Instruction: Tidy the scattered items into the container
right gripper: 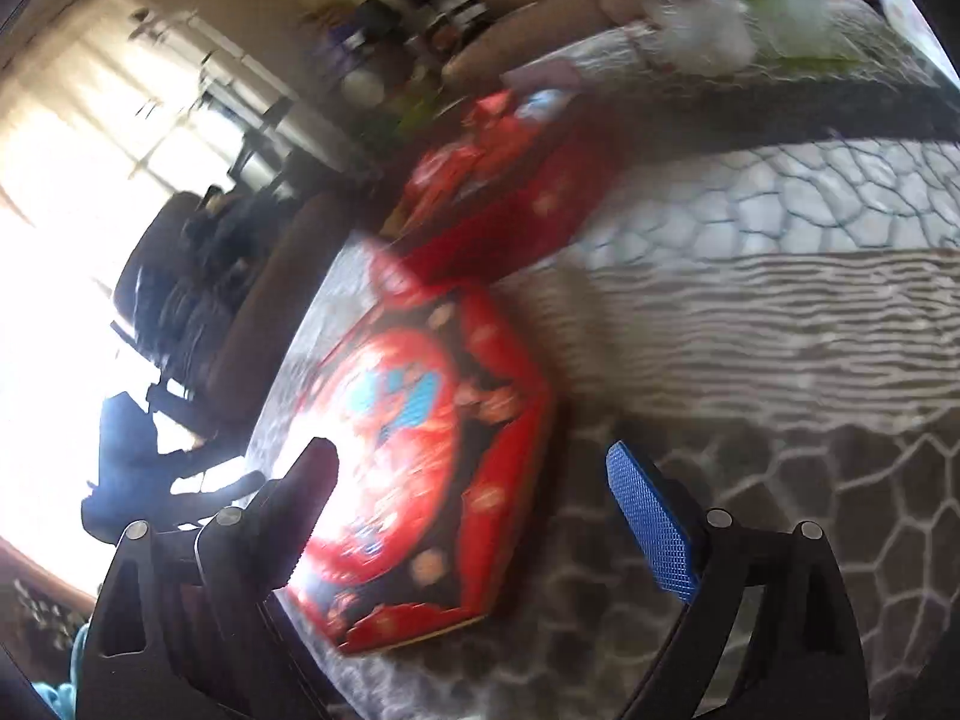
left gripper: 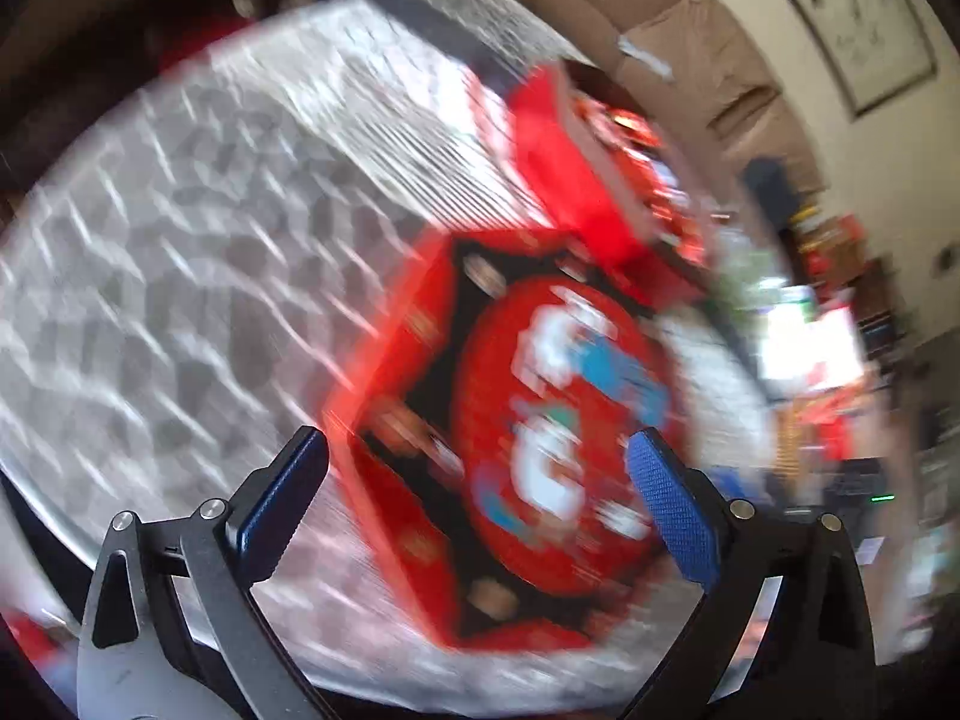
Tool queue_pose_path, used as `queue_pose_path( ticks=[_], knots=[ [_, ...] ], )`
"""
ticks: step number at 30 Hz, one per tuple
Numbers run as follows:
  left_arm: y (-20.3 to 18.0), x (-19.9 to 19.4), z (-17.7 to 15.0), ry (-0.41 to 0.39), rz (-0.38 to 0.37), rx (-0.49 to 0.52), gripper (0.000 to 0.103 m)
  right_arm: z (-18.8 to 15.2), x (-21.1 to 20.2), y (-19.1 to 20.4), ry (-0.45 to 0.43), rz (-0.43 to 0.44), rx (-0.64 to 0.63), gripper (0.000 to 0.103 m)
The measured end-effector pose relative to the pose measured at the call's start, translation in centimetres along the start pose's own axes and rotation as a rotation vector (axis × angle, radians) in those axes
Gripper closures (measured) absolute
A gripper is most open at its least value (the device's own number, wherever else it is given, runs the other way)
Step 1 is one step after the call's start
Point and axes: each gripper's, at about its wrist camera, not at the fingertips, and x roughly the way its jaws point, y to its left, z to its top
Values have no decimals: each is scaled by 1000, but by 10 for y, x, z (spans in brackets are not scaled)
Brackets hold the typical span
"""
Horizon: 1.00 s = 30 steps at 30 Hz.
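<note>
A red six-sided lid [left gripper: 528, 420] with a round printed picture lies flat on the grey patterned tablecloth [left gripper: 180, 240]. Behind it stands an open red box [left gripper: 564, 180] with shiny red packets [left gripper: 630, 132] inside. My left gripper [left gripper: 480, 468] hovers over the lid with its jaws wide; cloth shows between the left pad and the lid's edge. In the right wrist view the same lid [right gripper: 432, 450] lies near the table's left edge, with the red box [right gripper: 540, 204] beyond it. My right gripper [right gripper: 471, 453] is open above the lid, holding nothing. Both views are blurred.
Clear plastic tubs [right gripper: 702, 30] and a pale green one [right gripper: 792, 6] stand at the table's far end. A brown sofa [left gripper: 690, 60] runs behind the table. Past the table's left edge [right gripper: 282, 372] are a dark chair [right gripper: 174, 276] and a bright window.
</note>
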Motion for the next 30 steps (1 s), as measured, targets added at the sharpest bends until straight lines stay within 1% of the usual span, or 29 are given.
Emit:
queue_pose_path(
  ticks=[2,3,5,6,7,8,10,11,13,15,16,18,20,22,23,25,26,27,28,30],
  knots=[
    [11,17,8,52,2,-36,3,3,12,-20,47,34,74,10],
    [15,27,9,78,-20,-47,3,2,21,-24,73,58,95,11],
    [7,33,7,75,-47,5,0,0,33,-21,106,97,93,13],
    [2,37,6,88,-53,18,1,-2,40,-16,127,121,83,12],
    [-1,40,5,93,-41,30,1,-5,47,-10,153,122,72,3],
    [-3,42,4,92,-29,36,1,-4,50,1,150,101,37,0],
    [0,42,3,89,-34,22,1,0,57,13,184,15,33,0],
    [4,40,3,86,-44,12,1,3,57,21,193,-10,40,0],
    [10,36,3,84,-79,-18,1,8,43,35,146,29,11,0],
    [18,32,4,84,-125,-56,1,15,32,48,135,54,-23,0],
    [19,31,5,83,-139,-70,1,18,27,56,139,55,-41,0],
    [19,27,8,76,-159,-87,1,22,18,69,114,62,-71,0],
    [20,18,11,52,-216,-127,1,24,10,83,100,46,-100,0],
    [20,2,17,1,-260,-142,1,27,6,99,94,21,-141,0],
    [14,-6,23,-24,-252,-123,1,29,5,109,95,11,-175,0],
    [3,-15,34,-38,-225,-87,1,33,7,119,96,-9,-197,0],
    [-2,-20,38,-42,-216,-68,1,34,8,119,105,-26,-186,0],
    [-6,-24,40,-47,-215,-55,1,32,5,114,107,-23,-168,0],
    [-9,-27,42,-50,-220,-51,1,35,6,109,108,-11,-141,0],
    [-9,-33,45,-57,-241,-67,1,34,2,92,114,44,-31,0]
  ],
)
